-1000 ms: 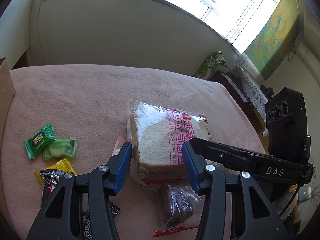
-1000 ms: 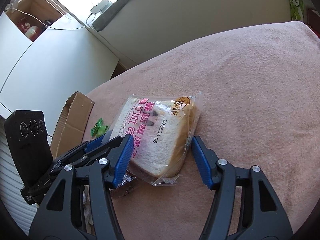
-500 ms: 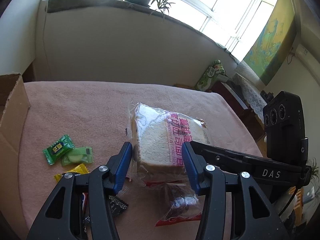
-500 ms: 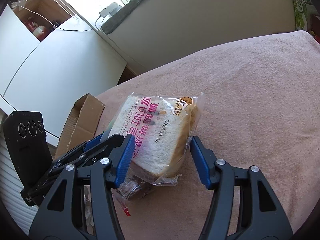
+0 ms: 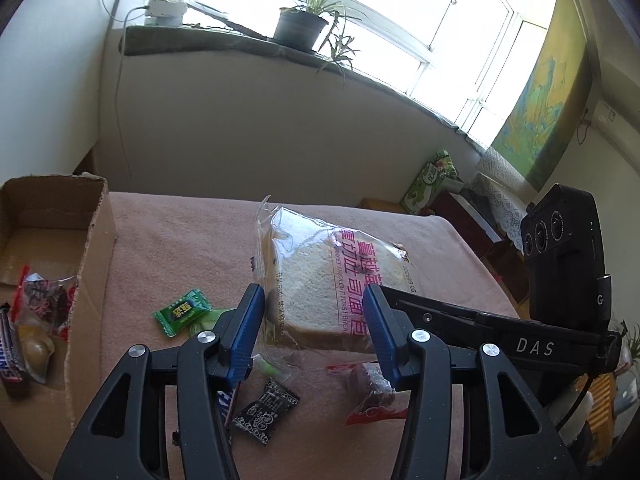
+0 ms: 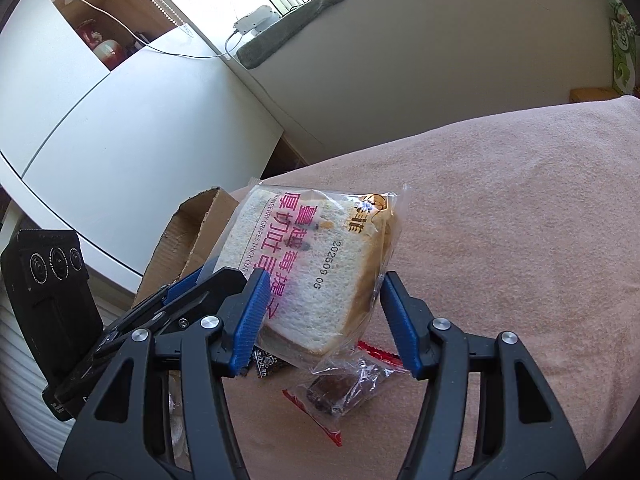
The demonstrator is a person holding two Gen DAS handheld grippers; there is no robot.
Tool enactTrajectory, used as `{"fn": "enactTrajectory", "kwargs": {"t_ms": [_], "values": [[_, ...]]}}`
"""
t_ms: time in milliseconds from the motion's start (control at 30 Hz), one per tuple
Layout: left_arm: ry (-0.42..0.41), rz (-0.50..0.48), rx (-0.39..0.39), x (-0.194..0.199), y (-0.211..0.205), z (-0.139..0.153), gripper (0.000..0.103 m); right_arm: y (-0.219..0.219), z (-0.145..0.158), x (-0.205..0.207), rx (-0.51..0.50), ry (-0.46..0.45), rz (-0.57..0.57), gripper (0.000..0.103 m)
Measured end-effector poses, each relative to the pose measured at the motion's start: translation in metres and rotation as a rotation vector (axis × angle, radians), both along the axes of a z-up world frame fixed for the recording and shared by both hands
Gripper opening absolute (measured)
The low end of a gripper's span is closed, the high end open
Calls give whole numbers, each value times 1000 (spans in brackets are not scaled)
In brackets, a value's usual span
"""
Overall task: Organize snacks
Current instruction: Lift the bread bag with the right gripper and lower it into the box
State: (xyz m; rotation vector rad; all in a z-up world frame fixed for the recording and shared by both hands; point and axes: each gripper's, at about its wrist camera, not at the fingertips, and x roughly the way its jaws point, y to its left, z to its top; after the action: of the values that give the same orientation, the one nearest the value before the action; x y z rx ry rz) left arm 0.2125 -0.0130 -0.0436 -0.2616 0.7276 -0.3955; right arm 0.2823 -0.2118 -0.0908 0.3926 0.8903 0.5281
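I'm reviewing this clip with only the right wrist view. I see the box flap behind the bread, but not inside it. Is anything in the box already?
Observer: Yes. The left wrist view looks into the cardboard box. A chocolate bar and a red-edged snack pack lie on its floor.
Operator: Any loose snacks left of the bread bag?
Observer: A green candy lies on the pink blanket, between the box and the bag.
Operator: Does the left hand-held gripper have the bag too?
Observer: Yes. Both its blue pads press the bag's near end, which hangs clear of the blanket.
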Motion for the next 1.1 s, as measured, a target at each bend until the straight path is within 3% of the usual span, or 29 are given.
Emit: {"fn": "enactTrajectory", "kwargs": {"t_ms": [567, 1100], "values": [[-77, 111, -10, -31, 65, 20, 49, 69, 22, -2, 5, -47, 87, 61], [-95, 245, -37, -53, 145, 17, 49, 173, 31, -2, -21, -72, 207, 61]]}}
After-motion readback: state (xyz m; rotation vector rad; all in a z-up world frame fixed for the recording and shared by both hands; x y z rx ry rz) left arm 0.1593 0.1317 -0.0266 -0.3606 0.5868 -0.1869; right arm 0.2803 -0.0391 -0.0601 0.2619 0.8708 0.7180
